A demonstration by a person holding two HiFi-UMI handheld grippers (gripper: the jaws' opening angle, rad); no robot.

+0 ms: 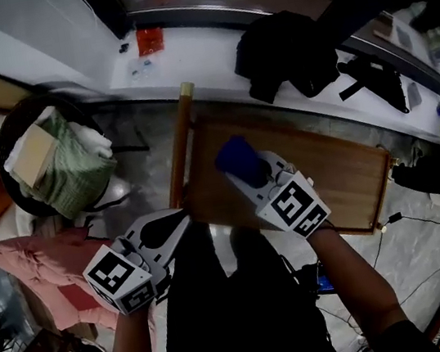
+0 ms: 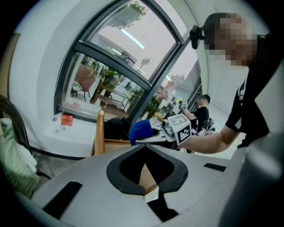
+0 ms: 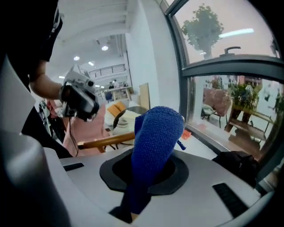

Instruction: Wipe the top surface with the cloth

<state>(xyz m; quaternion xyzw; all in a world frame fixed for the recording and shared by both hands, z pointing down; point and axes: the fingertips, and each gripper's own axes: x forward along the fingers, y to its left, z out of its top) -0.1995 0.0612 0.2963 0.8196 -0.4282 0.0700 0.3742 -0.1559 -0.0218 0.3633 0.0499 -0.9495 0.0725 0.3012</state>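
1. Cloth (image 3: 155,137), blue: bunched in right gripper (image 1: 257,177), jaws clamped on it, wad sticking out past tips.
2. Loc: over near-left part of wooden top (image 1: 327,171); contact w/ wood, I can't tell.
3. Step, my read: wipe start. Next: press wad down, sweep toward far end.
4. Left gripper (image 1: 177,219): jaws together, nothing held, tip by top's near-left corner.

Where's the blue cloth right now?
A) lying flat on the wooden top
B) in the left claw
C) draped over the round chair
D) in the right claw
D: the right gripper view shows the blue cloth pinched between the jaws of the right claw, while the left claw has its jaws together with nothing between them.
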